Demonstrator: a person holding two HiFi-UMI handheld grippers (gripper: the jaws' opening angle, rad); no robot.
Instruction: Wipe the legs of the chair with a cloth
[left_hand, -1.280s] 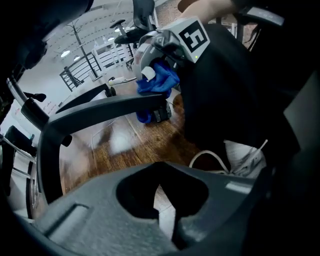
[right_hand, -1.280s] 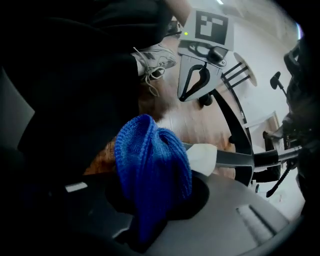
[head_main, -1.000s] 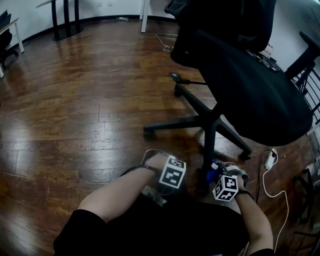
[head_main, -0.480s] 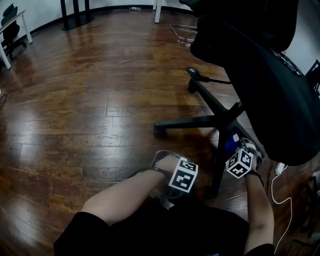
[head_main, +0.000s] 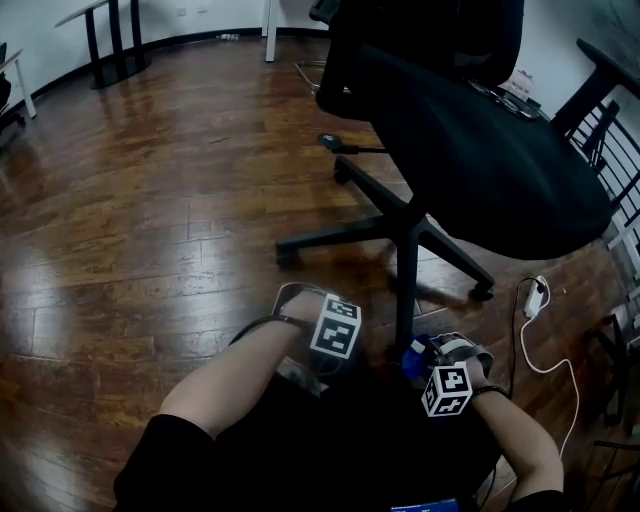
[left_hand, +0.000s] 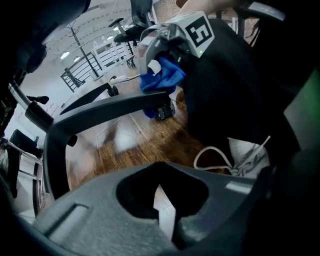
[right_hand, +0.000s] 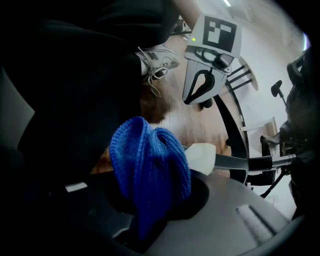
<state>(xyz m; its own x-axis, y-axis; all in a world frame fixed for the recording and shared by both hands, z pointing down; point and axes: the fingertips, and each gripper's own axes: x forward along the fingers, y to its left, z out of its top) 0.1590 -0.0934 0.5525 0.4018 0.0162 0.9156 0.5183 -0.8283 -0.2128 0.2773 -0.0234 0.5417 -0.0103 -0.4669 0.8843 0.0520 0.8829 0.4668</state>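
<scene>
In the head view, my right gripper (head_main: 432, 352) has come back along the near chair leg (head_main: 403, 300) to its outer end, close to my knees; half a second ago it was up beside the column (head_main: 405, 235). I take that as one stroke along this leg finished, with the other legs yet to be wiped. The blue cloth (head_main: 413, 358) peeks out just beside the leg's tip. My left gripper (head_main: 335, 335) has hardly shifted and hangs just left of the same leg

The left gripper view shows its jaws pressed together with nothing between them. It also gives what the head view cannot: the blue cloth (left_hand: 162, 77) seems to rest on top of the chair leg (left_hand: 115, 107), right above the caster (left_hand: 165, 111), with my laced shoe (left_hand: 245, 157) nearby

The right gripper view settles the grip: the jaws pinch the blue cloth (right_hand: 150, 170), which is bunched and bulging upward. Whether it touches the leg, this view does not tell
</scene>
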